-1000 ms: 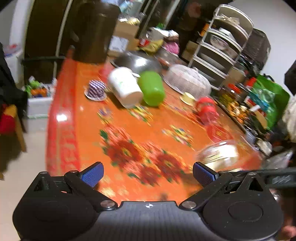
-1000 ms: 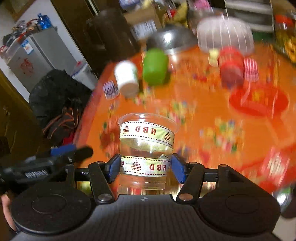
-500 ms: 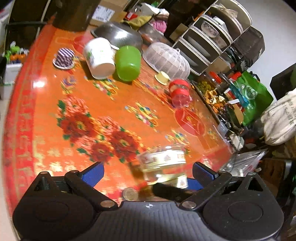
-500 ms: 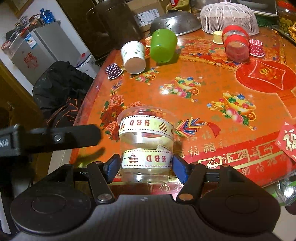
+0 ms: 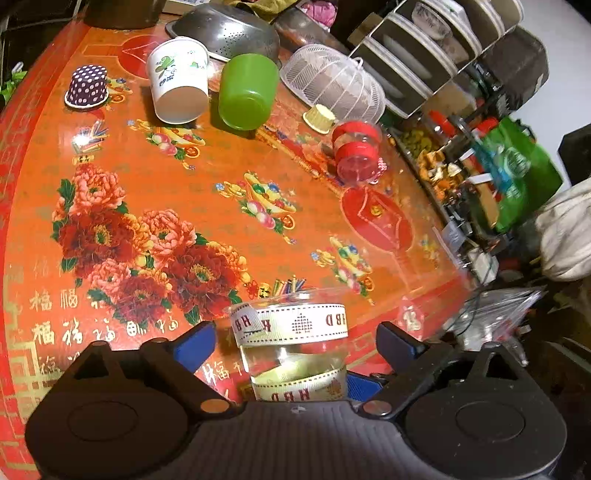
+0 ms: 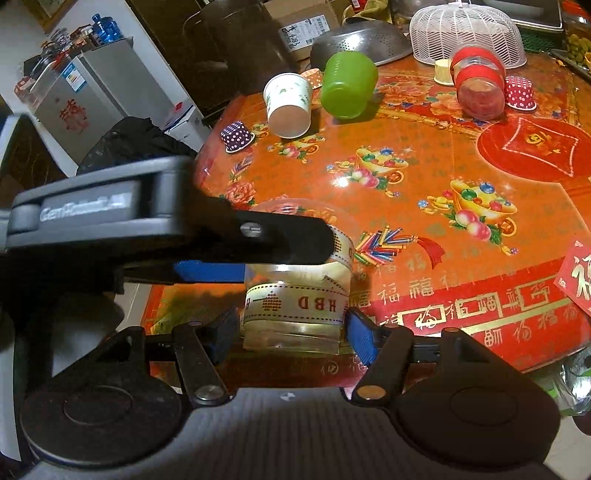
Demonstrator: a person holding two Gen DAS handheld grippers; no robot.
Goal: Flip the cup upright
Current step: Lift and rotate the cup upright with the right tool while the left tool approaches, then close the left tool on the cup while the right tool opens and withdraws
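Note:
A clear plastic cup [image 6: 297, 306] with cream "HBD" ribbon inside stands mouth-up at the near edge of the orange table. My right gripper [image 6: 293, 328] is shut on the cup's lower part. My left gripper [image 5: 297, 341] is open, its blue pads on either side of the cup's [image 5: 291, 343] upper part, apart from it. In the right wrist view the left gripper's fingers [image 6: 266, 236] cross in front of the cup's rim from the left.
On the floral table [image 5: 155, 206] lie a white paper cup [image 5: 179, 79], a green cup [image 5: 247, 92] and a red-lidded jar [image 5: 356, 153] on their sides. A purple dotted cupcake liner [image 5: 87, 86], a metal colander [image 5: 229, 31] and a white mesh cover [image 5: 332, 83] sit farther back.
My left gripper has moved in around the cup held by my right gripper, with its fingers now flanking the cup. The right gripper has kept its hold and lowered the cup toward the table's near edge.

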